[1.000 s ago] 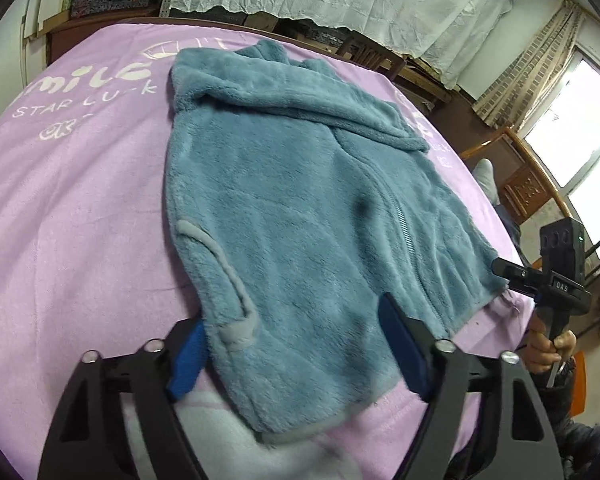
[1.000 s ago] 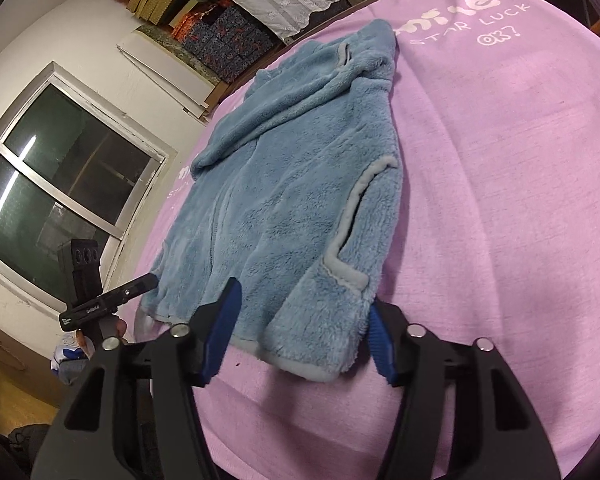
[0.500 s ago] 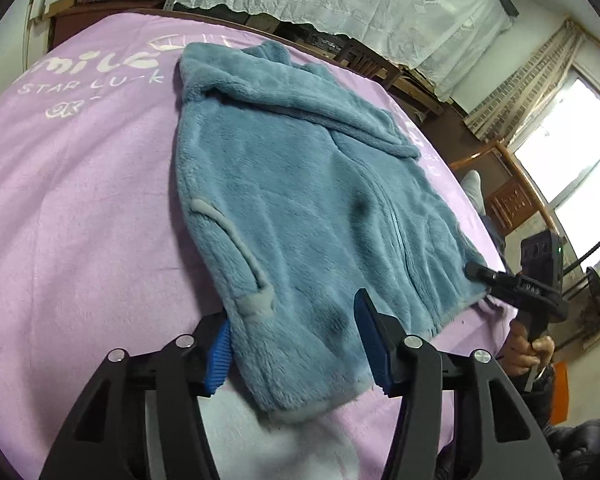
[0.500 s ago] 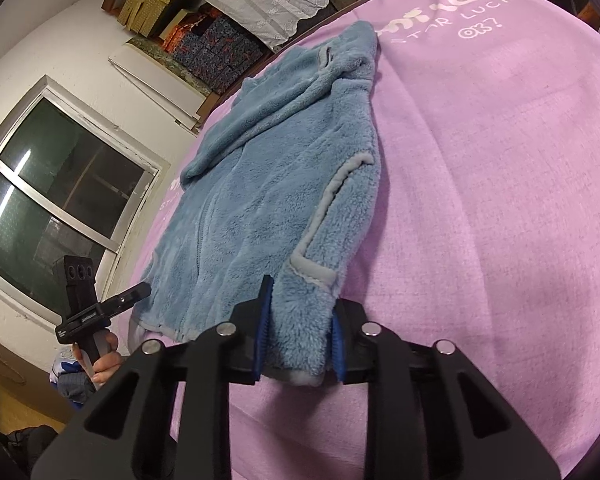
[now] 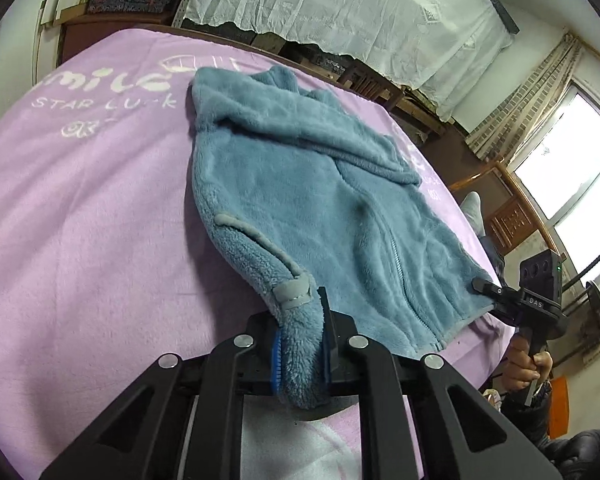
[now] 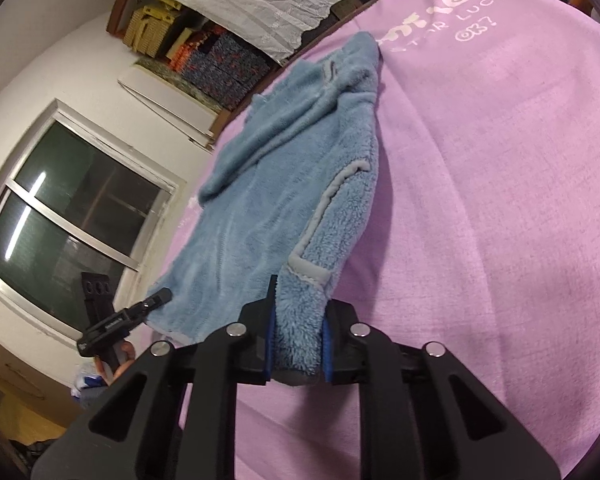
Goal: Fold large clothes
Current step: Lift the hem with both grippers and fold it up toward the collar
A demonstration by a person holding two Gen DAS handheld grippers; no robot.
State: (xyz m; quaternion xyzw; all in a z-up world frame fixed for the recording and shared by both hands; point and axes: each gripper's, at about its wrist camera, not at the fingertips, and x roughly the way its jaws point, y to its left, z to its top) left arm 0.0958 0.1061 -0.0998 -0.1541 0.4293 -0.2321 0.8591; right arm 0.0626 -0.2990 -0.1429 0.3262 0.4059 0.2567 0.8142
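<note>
at the bottom centre of both wrist views, a blue fleece jacket (image 5: 300,208) is being pinched at its hem corners while lying on a lilac blanket (image 5: 80,220)

the left gripper (image 5: 300,354) is clamped nearly shut on a thick wad of the near hem corner; the right gripper (image 6: 296,344) is closing on the opposite hem corner, fleece filling the gap between its blue pads (image 6: 327,350); the jacket is looking soft, limp and bulky, light rather than heavy, likely to sag and slide if held by pile alone, so the bound grey edging (image 5: 294,294) by each corner is seeming the firmer hold; its long axis is running from the hem at lower frame up to the collar (image 5: 240,84) at upper centre-left in the left view, zipper (image 5: 400,276) facing up, one sleeve (image 5: 312,132) lying folded across the chest.
</note>
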